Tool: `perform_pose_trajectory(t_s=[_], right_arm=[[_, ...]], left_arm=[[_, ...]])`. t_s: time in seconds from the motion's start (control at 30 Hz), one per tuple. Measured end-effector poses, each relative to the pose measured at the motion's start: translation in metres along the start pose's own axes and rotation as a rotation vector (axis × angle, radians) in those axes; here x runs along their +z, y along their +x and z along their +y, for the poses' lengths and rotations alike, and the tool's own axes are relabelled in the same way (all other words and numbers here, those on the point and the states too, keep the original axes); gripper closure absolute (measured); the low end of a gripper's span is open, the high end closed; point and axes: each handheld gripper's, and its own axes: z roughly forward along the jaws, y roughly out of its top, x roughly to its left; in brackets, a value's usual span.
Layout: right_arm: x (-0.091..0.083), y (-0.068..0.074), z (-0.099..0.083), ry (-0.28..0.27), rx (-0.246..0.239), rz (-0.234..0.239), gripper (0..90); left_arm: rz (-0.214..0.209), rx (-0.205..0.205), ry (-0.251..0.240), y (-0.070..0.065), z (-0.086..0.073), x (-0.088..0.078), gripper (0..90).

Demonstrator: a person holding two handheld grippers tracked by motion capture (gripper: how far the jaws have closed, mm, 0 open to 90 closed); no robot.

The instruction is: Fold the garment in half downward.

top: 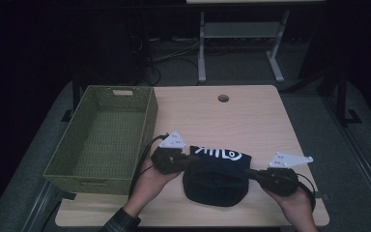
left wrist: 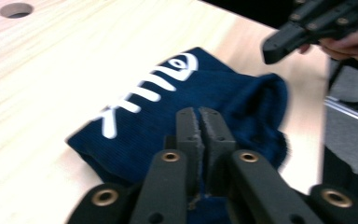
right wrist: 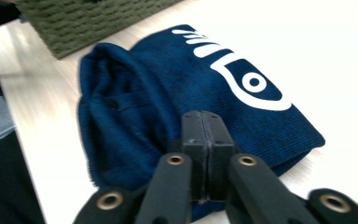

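High view: navy beanie [top: 216, 176] lies near the bench's [top: 251, 116] front edge, right of the green basket [top: 104, 135]. Left claw [top: 189, 160] at its left edge, right claw [top: 249, 174] at its right.
Left gripper view: jaws closed, pinching beanie fabric [left wrist: 242, 107].
Right gripper view: jaws closed on the beanie's edge [right wrist: 144, 93].

A: Where are the hands?
B: Both forearms enter from the bottom edge. Left hand [top: 149, 181] holds the left gripper [top: 192, 158], pointing right.
A: And the other?
B: Right hand [top: 294, 205] holds the right gripper [top: 248, 172], pointing left. Both grippers' fingers [left wrist: 200, 128] pressed together, no gap; tips near each other.
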Motion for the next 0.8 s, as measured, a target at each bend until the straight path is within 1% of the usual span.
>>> perform_pose_trajectory(t_s=[0.03, 0.1, 0.17, 0.2, 0.23, 0.27, 0.3, 0.33, 0.37, 0.4, 0.43, 0.47, 0.5, 0.57, 0.63, 0.67, 0.77, 0.8], right_arm=[[0.000, 0.000, 0.000, 0.000, 0.000, 0.000, 89.7], [0.006, -0.002, 0.000, 0.010, 0.002, -0.005, 89.7], [0.010, -0.002, -0.001, 0.020, -0.003, -0.001, 89.8], [0.012, 0.001, -0.002, 0.032, -0.021, 0.001, 89.8], [0.012, 0.001, -0.002, 0.032, -0.021, 0.001, 89.8], [0.013, 0.005, -0.003, 0.034, -0.029, 0.009, 89.8], [0.013, 0.007, -0.004, 0.036, -0.033, 0.009, 89.7], [0.014, 0.008, -0.005, 0.037, -0.036, 0.013, 89.8], [0.014, 0.011, -0.005, 0.042, -0.035, 0.016, 89.8], [0.014, 0.012, -0.006, 0.044, -0.040, 0.020, 89.8], [0.014, 0.014, -0.008, 0.047, -0.049, 0.023, 89.8], [0.014, 0.016, -0.009, 0.051, -0.051, 0.027, 89.8], [0.014, 0.016, -0.009, 0.051, -0.051, 0.027, 89.8], [0.015, 0.020, -0.011, 0.057, -0.056, 0.033, 89.8], [0.017, 0.024, -0.013, 0.066, -0.057, 0.042, 89.8], [0.020, 0.026, -0.015, 0.086, -0.067, 0.041, 89.8], [0.023, 0.028, -0.018, 0.100, -0.068, 0.044, 89.8], [0.027, 0.030, -0.022, 0.117, -0.065, 0.050, 89.8]], left_arm=[[0.000, 0.000, 0.000, 0.000, 0.000, 0.000, 89.7], [0.019, -0.008, 0.006, 0.007, 0.004, 0.009, 89.8], [0.026, -0.026, 0.015, 0.016, 0.007, 0.019, 89.8], [0.035, -0.026, 0.029, 0.022, 0.009, 0.026, 89.8], [0.035, -0.026, 0.029, 0.022, 0.009, 0.026, 89.8], [0.034, -0.041, 0.040, 0.028, 0.010, 0.034, 89.8], [0.034, -0.041, 0.040, 0.028, 0.010, 0.034, 89.8], [0.037, -0.048, 0.053, 0.033, 0.011, 0.041, 89.7], [0.037, -0.048, 0.053, 0.033, 0.011, 0.041, 89.7], [0.037, -0.046, 0.055, 0.036, 0.011, 0.044, 89.6], [0.036, -0.051, 0.060, 0.037, 0.010, 0.047, 89.2], [0.042, -0.044, 0.084, 0.041, 0.008, 0.053, 89.1], [0.042, -0.044, 0.084, 0.041, 0.008, 0.053, 89.0], [0.049, -0.058, 0.093, 0.043, 0.006, 0.060, 89.0], [0.052, -0.052, 0.109, 0.044, 0.004, 0.065, 89.0], [0.054, -0.054, 0.120, 0.044, 0.002, 0.070, 89.0], [0.055, -0.054, 0.133, 0.045, 0.000, 0.074, 89.0], [0.053, -0.062, 0.141, 0.046, -0.003, 0.078, 89.2]])
